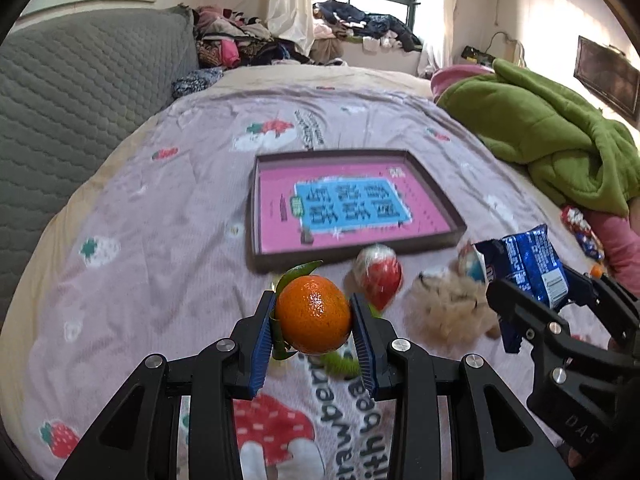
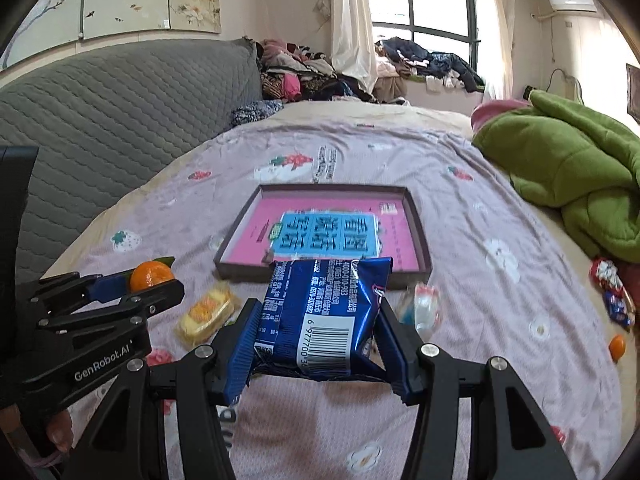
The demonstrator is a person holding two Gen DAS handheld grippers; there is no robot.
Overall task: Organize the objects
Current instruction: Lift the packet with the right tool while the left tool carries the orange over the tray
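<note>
My left gripper [image 1: 314, 320] is shut on an orange tangerine [image 1: 313, 314] with green leaves, held above the bed. My right gripper [image 2: 320, 336] is shut on a blue snack packet [image 2: 324, 312], barcode facing me. Each gripper shows in the other's view: the right gripper [image 1: 532, 300] with the packet [image 1: 528, 268] at the right edge, the left gripper [image 2: 132, 284] with the tangerine [image 2: 151, 276] at the left. A shallow brown tray [image 1: 256, 216] with a pink and blue sheet inside lies ahead on the bedspread; the tray [image 2: 422, 232] sits just beyond the packet.
On the bedspread lie a red wrapped snack [image 1: 378, 276], a fluffy beige toy [image 1: 448, 308], a yellow wrapped cake [image 2: 206, 314], a clear wrapped sweet [image 2: 424, 308], candies [image 2: 612, 292] and a small orange [image 2: 617, 347]. A green blanket [image 1: 560, 140] is heaped at right, a grey headboard [image 1: 80, 100] at left.
</note>
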